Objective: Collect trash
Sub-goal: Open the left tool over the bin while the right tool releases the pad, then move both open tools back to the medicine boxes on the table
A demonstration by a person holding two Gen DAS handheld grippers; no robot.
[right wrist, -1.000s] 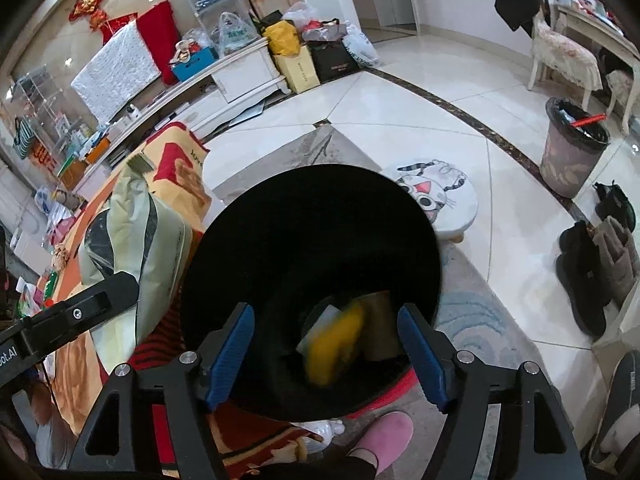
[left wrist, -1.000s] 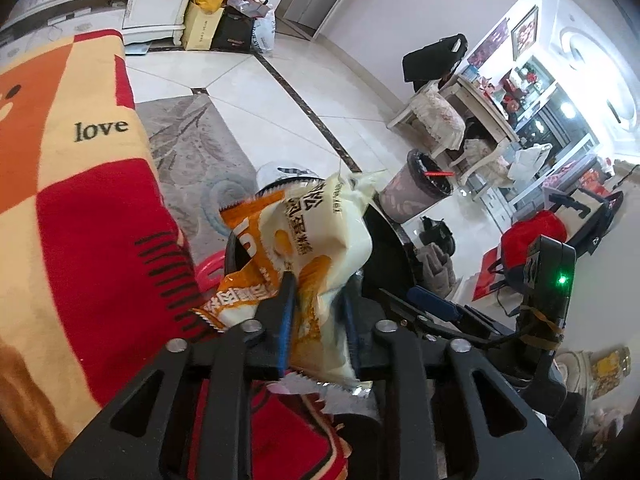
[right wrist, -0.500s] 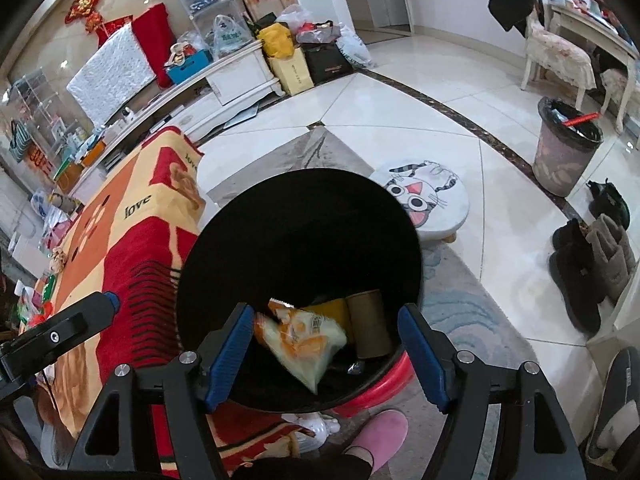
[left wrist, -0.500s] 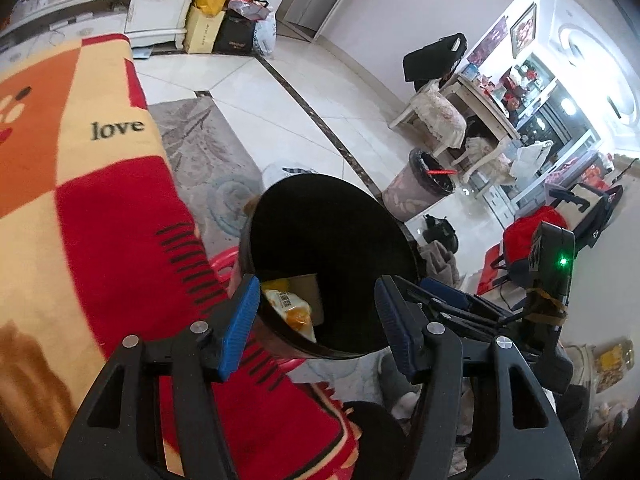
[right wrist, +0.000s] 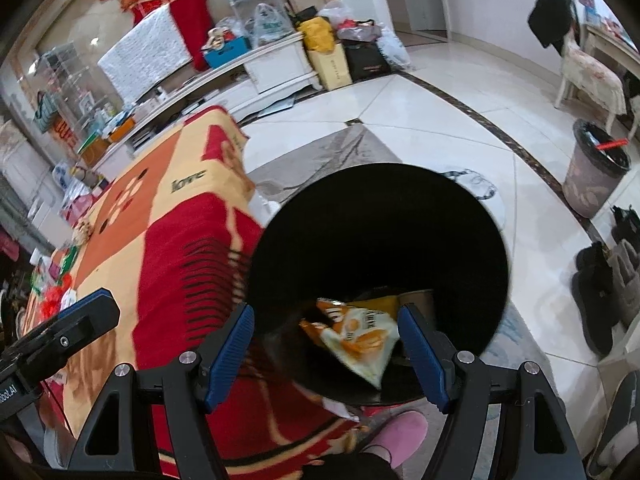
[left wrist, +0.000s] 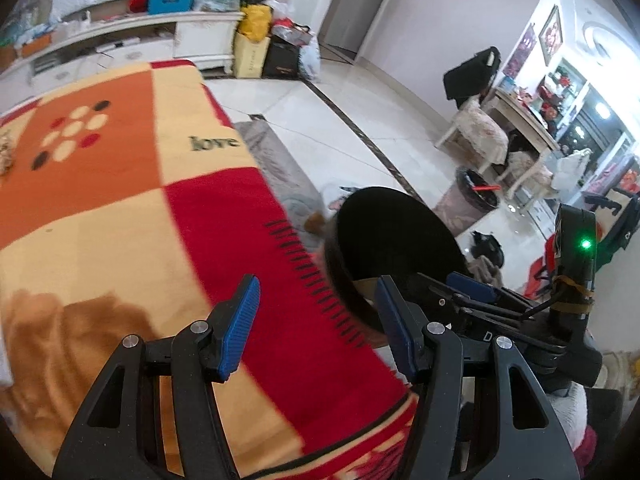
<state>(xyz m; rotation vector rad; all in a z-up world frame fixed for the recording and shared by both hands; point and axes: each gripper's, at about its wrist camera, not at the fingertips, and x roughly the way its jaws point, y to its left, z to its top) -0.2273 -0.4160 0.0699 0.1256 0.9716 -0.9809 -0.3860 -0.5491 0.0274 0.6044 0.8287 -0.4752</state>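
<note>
An orange-and-white snack bag (right wrist: pixel 360 336) lies inside the black round bin (right wrist: pixel 380 220), next to a yellow wrapper (right wrist: pixel 380 304) and a cardboard tube (right wrist: pixel 418 300). My right gripper (right wrist: pixel 324 320) hangs open above the bin's near rim with nothing between its pads. My left gripper (left wrist: pixel 316 292) is open and empty over the red part of the blanket (left wrist: pixel 120 200), with the bin (left wrist: pixel 392 232) to its right. The right gripper (left wrist: pixel 448 286) shows in the left wrist view just past the bin. One left finger (right wrist: pixel 80 316) shows at the left edge of the right wrist view.
The blanket-covered table (right wrist: pixel 160 220) runs along the bin's left side. On the tiled floor beyond are a cat-print stool (right wrist: pixel 476 184), a grey waste basket (right wrist: pixel 596 176) and dark shoes (right wrist: pixel 608 292). A pink slipper (right wrist: pixel 400 428) is below the bin. Bags crowd a white cabinet (left wrist: pixel 160 36).
My left gripper opened and let go of the snack bag, which dropped into the black bin. It then swung left, away from the bin and over the blanket.
</note>
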